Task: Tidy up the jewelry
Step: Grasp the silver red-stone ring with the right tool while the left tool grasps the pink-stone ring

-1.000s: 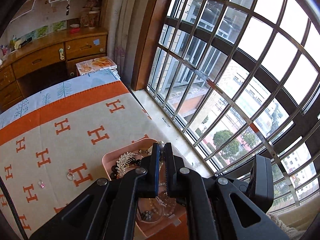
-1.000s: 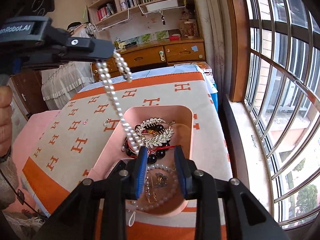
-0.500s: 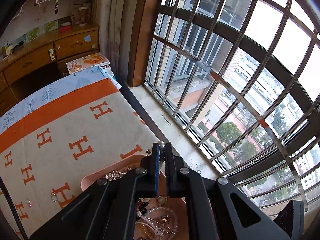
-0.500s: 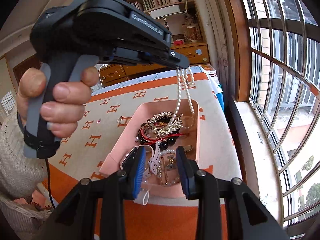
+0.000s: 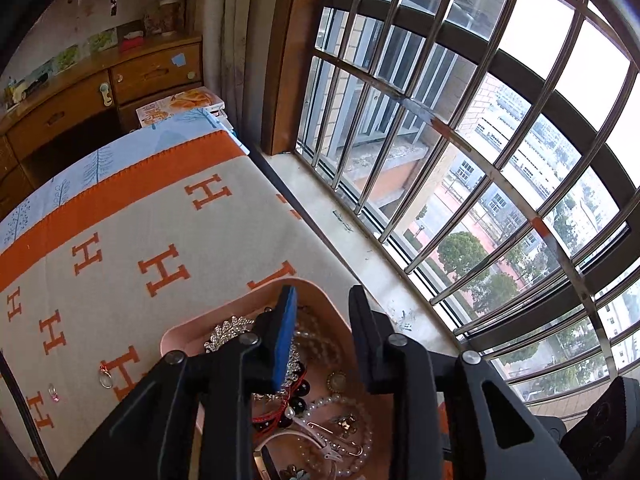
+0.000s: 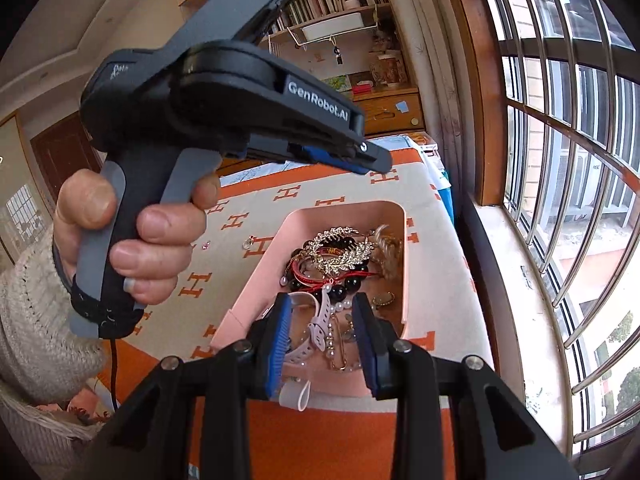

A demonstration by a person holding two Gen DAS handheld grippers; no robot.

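The landmark is the pink tray [image 6: 404, 264], which rests on the orange-and-cream blanket [image 5: 120, 240] of the bed, at the blanket's window-side edge. Most of the jewelry lies inside it: a gold leaf brooch [image 6: 340, 250] toward the far wall of the tray, dark bead bracelets [image 6: 340, 284] and a red cord just nearer, then a pearl strand [image 6: 332, 312] and a pale watch strap [image 6: 316, 326] at the near end.

Two loose pieces remain outside the tray, on the blanket to its left — a ring [image 5: 105, 378] and, farther from the tray, a small pink stone piece [image 5: 53, 393]. Their long axes are too small to judge.

Left tongs [image 5: 324, 300]: parted to a moderate gap, nothing between the pads. They hover above the far, window-side corner of the tray, pointed forward and slightly down. The left hand [image 6: 120, 236] grips the handle with the tool held high, tip aimed toward the window.

Right tongs [image 6: 320, 304]: parted wide, empty, directly over the near end of the tray, straddling the watch strap and pearl strand from above without contact that can be confirmed.

Judgement: the ring lies left of the tray, so the left tongs are on the nearer side. The coming move would require them to swing left, away from the tray, and descend steeply — the ring lies flat on soft cloth, which may yield under the pads.
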